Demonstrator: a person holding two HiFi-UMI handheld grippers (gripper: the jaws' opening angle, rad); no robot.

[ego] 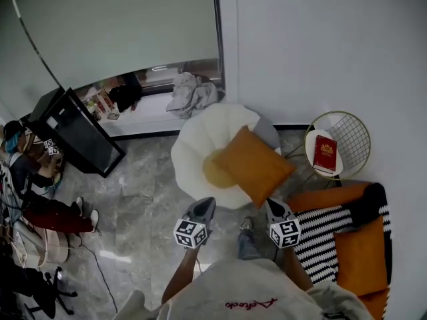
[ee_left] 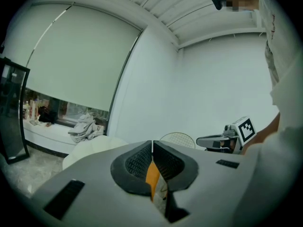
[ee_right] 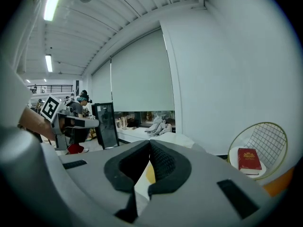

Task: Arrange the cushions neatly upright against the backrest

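A white shell-shaped chair (ego: pixel 200 145) holds a square orange cushion (ego: pixel 257 164) lying tilted across its seat and a round yellow cushion (ego: pixel 215 173) lying partly under it. My left gripper (ego: pixel 205 202) hovers just short of the chair's near rim, shut and empty. My right gripper (ego: pixel 270 203) hangs beside the orange cushion's near corner, also shut and empty. In the left gripper view the jaws (ee_left: pixel 152 147) are pressed together, with the chair (ee_left: pixel 92 145) beyond. The right gripper view shows its jaws (ee_right: pixel 148 148) closed too.
A gold wire side table (ego: pixel 352 133) carrying a red book (ego: pixel 325 154) stands to the right. An orange sofa (ego: pixel 327 197) with a striped blanket (ego: pixel 330 229) and another orange cushion (ego: pixel 360 255) lies at the lower right. A black panel (ego: pixel 80 131) and a seated person (ego: pixel 30 179) are to the left.
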